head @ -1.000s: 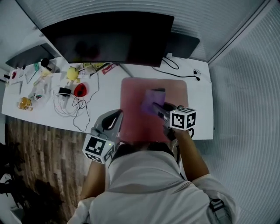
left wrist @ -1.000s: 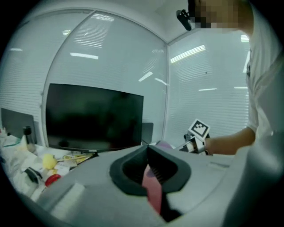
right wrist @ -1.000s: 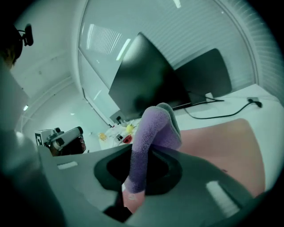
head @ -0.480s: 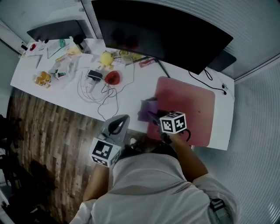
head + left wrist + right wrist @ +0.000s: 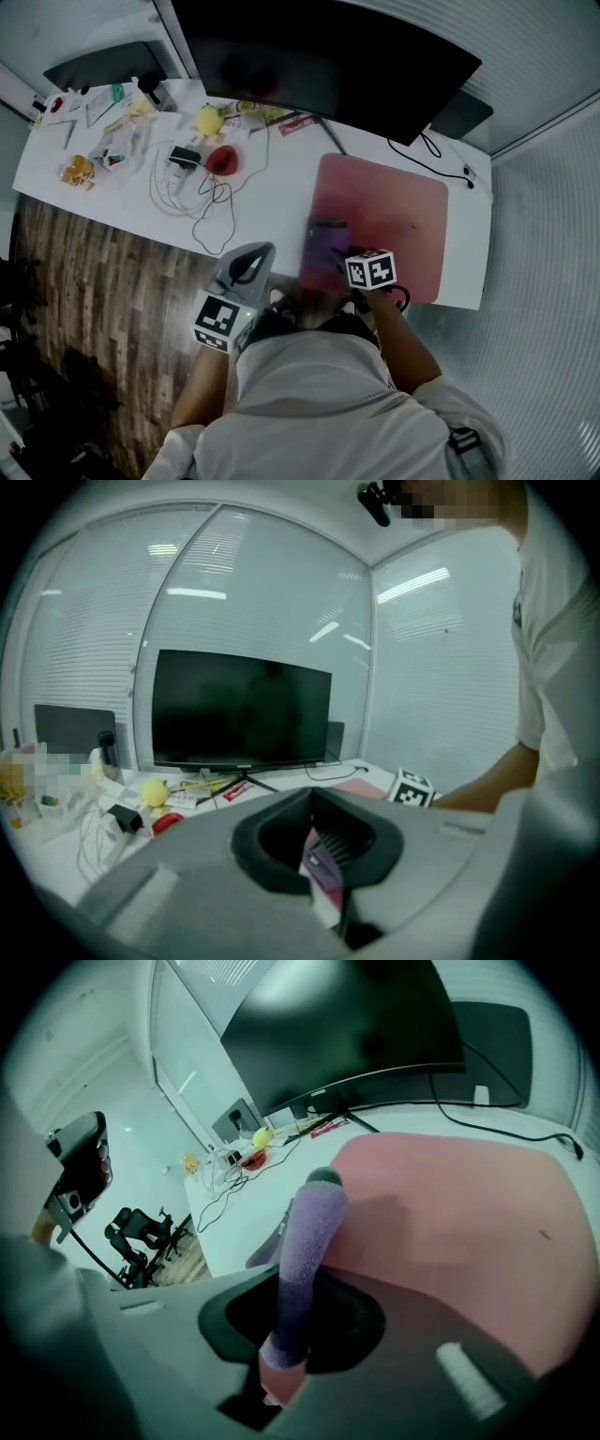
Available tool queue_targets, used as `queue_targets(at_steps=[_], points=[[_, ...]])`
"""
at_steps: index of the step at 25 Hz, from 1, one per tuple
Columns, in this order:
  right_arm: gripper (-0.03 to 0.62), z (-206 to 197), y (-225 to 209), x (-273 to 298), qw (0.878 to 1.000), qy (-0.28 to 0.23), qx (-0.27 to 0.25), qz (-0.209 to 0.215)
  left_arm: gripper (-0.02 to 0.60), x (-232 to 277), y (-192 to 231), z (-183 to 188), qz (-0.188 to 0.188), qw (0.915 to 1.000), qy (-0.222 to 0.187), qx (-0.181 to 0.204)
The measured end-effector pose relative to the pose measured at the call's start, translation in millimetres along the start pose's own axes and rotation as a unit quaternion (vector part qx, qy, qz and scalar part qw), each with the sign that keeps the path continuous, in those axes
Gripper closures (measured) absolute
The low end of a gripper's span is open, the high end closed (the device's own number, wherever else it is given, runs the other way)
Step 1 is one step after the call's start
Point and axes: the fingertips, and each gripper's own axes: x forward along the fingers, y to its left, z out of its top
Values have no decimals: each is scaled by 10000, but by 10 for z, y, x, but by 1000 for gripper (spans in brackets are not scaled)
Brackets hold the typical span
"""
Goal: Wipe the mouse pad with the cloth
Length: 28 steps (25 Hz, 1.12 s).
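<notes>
One white tabletop [image 5: 272, 202] carries a wide black monitor [image 5: 319, 56] along its far edge and a pink rectangular mouse pad [image 5: 394, 220] toward its right end. On the pad's near left part — close to the tabletop's near edge — rests a purple fuzzy cloth [image 5: 326, 242], pinched between the jaws of the right gripper [image 5: 336, 255]. Off that near edge, left of the pad, the left gripper [image 5: 248, 267] hangs with its jaws pressed together — nothing between them.
</notes>
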Motion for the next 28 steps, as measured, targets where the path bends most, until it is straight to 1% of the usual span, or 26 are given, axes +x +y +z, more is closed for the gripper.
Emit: queue_targets(at_steps=[2, 5, 9, 13, 17, 20, 23, 26, 28], points=[[537, -87, -247, -183, 9999, -58, 89, -94, 580, 174, -246, 56, -85, 9999, 5, 64], [537, -238, -664, -516, 9995, -111, 221, -208, 580, 448, -732, 196, -255, 9996, -28, 108], [537, -451, -1269, -991, 9981, -249, 357, -429, 580, 766, -1357, 242, -405, 9988, 30, 256], [537, -691, -1875, -1426, 9957, -339, 446, -734, 580, 1075, -1814, 211, -481, 9986, 87, 223], [537, -872, -2411, -1887, 9910, -503, 708, -1017, 580, 1388, -2209, 188, -693, 9973, 178, 151], [537, -1002, -2743, -2183, 9862, -644, 930, -1208, 580, 1531, -2431, 200, -840, 9960, 227, 200], [537, -1161, -2963, -2437, 9805, -710, 1097, -1468, 580, 1575, -2543, 206, -930, 9951, 253, 228], [537, -1273, -3051, -2633, 9745, -760, 1197, -1739, 580, 1565, -2582, 229, -1007, 9943, 215, 256], [537, -1257, -2993, -2723, 9726, -892, 1187, -1788, 580, 1522, -2574, 266, -1053, 9939, 146, 286]])
